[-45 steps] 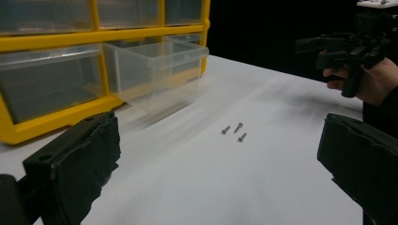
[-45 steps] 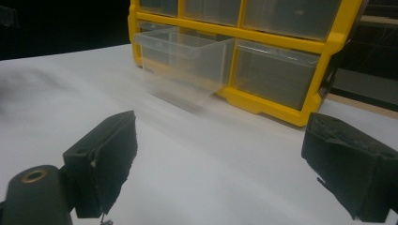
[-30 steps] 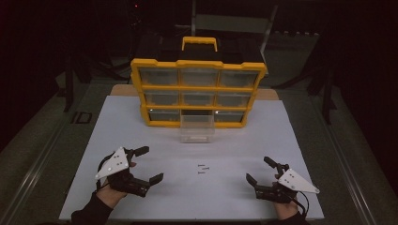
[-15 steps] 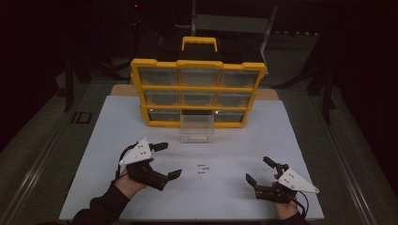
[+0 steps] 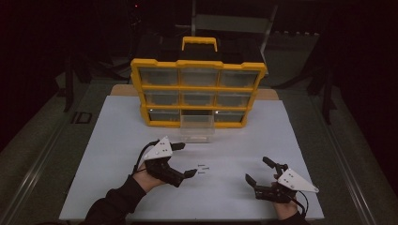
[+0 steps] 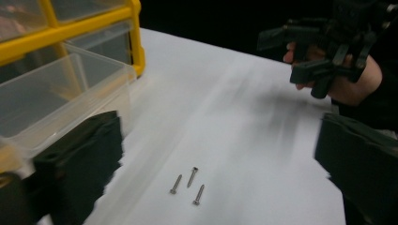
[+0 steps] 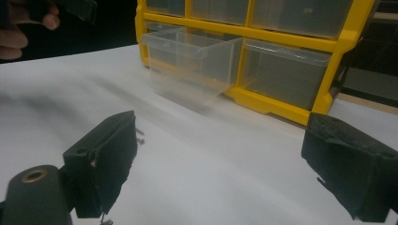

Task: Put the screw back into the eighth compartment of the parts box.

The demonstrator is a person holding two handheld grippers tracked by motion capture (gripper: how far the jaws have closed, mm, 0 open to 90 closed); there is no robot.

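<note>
Three small screws [image 5: 202,168] lie together on the white tabletop [image 5: 117,140]. My left gripper [image 5: 186,160] stands open just to their left, one jaw toward the drawer and one toward me. In the left gripper view the screws [image 6: 187,180] lie on the table between and ahead of the wide-apart jaws of my left gripper [image 6: 218,140]. My right gripper [image 5: 256,169] rests open at the front right, a hand's width from the screws. A clear drawer [image 5: 197,126] sticks out of the yellow organizer [image 5: 197,93]'s bottom row.
The organizer stands upright at the table's back, its carry handle [image 5: 200,43] on top and its other drawers closed. In the right gripper view the pulled-out drawer [image 7: 192,61] looks empty. Bare white surface lies to both sides.
My left gripper has moved right and forward, from the front left to just beside the screws. The right gripper has stayed in place. Both remain open.
</note>
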